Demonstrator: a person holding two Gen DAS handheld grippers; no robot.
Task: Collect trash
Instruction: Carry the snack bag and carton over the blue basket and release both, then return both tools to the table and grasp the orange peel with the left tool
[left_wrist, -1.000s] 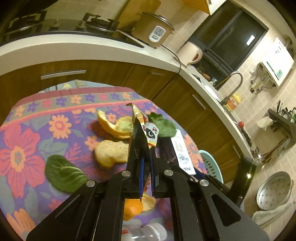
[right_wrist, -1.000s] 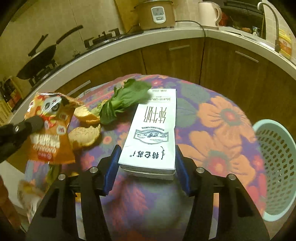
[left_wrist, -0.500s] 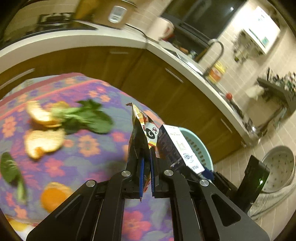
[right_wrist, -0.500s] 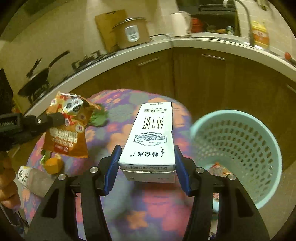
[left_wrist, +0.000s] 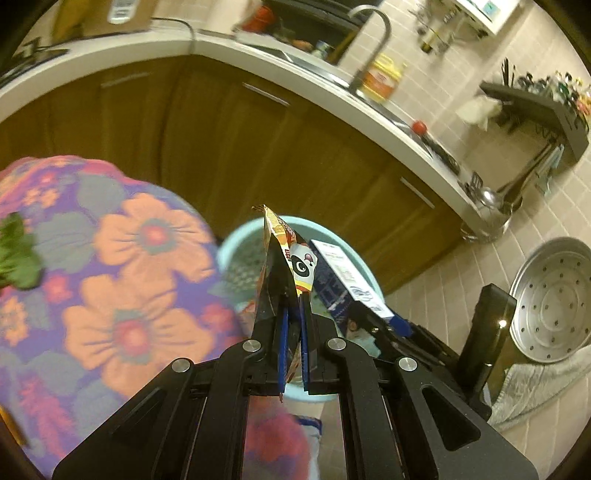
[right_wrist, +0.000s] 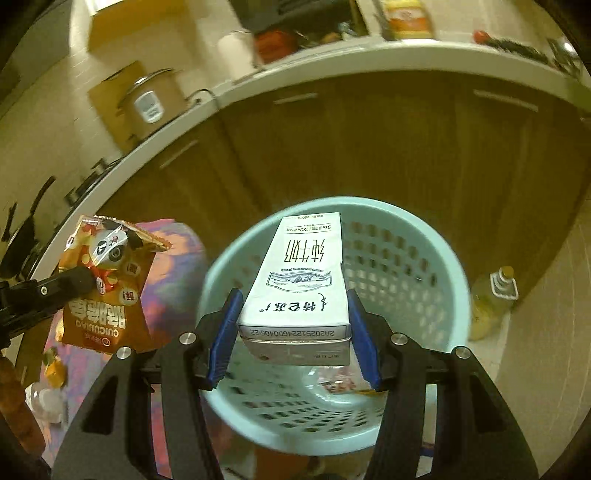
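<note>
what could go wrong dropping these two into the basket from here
1. The bag in the left gripper hangs beside the basket, over the tablecloth in the right wrist view; let go now, it would likely miss.
2. The carton in the right gripper lies long and nearly level over the opening; it might catch the rim and tip out.

The laundry basket (right_wrist: 402, 258) stands open-topped, its mouth clear straight below the milk carton (right_wrist: 299, 280); only some wrappers lie at its bottom. The table edge (left_wrist: 177, 229) crowds its left side, brown cabinets (right_wrist: 369, 147) close behind, an oil bottle (right_wrist: 491, 302) to the right
</note>
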